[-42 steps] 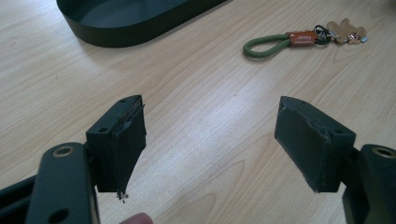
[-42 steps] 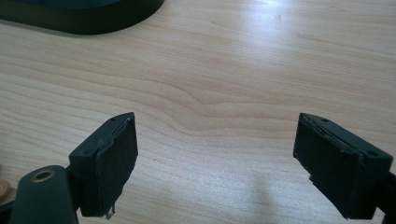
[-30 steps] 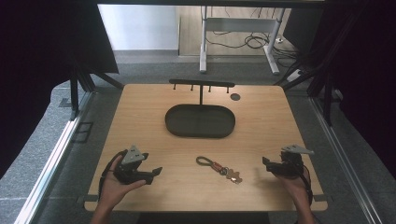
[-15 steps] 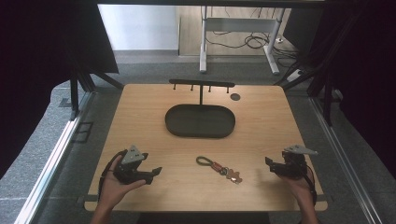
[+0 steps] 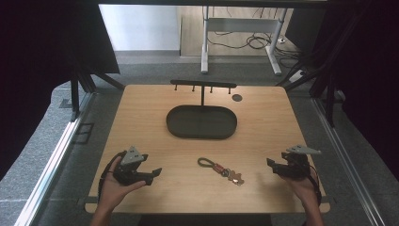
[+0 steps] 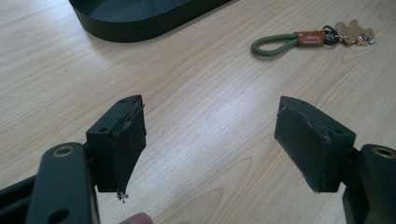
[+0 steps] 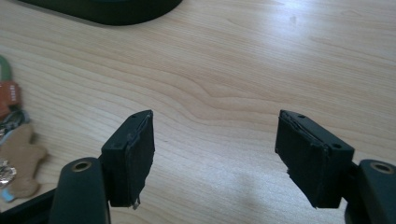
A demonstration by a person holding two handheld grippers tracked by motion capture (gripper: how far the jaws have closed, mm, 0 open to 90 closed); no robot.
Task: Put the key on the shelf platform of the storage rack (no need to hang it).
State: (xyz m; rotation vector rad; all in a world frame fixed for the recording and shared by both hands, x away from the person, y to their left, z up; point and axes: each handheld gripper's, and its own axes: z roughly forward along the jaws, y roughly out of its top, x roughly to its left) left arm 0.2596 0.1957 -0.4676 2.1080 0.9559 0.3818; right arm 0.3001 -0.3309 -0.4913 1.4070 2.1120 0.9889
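A pale wood table (image 5: 263,136) takes up the middle of the high view, its grain running side to side. Grey floor surrounds it, with a metal rail (image 5: 51,160) slanting down the left edge of the frame and another on the right. At upper centre stands a white desk frame (image 5: 240,28) with loose cables (image 5: 244,42) on the floor under it; dark curtains close off both upper corners.

Just above the table's centre lies a dark oval tray (image 5: 176,123) — nothing is in it. Behind it, a low black rack (image 5: 203,84) with small pegs stands near the far edge, and a small dark disc (image 5: 237,98) lies to its right.

The keyring (image 5: 220,169) lies flat on the bare wood in the lower middle of the frame, below the tray and apart from it, between the two grippers and touched by neither. It has a green cord loop, an orange tag and a tan charm.

The left gripper (image 5: 149,173) is at lower left, held in a hand just over the wood; in the left gripper view its jaws stand spread with only tabletop between them, and the keyring (image 6: 308,38) is at upper right. The right gripper (image 5: 272,164) is at lower right — its jaws have just been closing, yet are apart with nothing between them. In the right gripper view the keyring (image 7: 14,149) is at the left edge.
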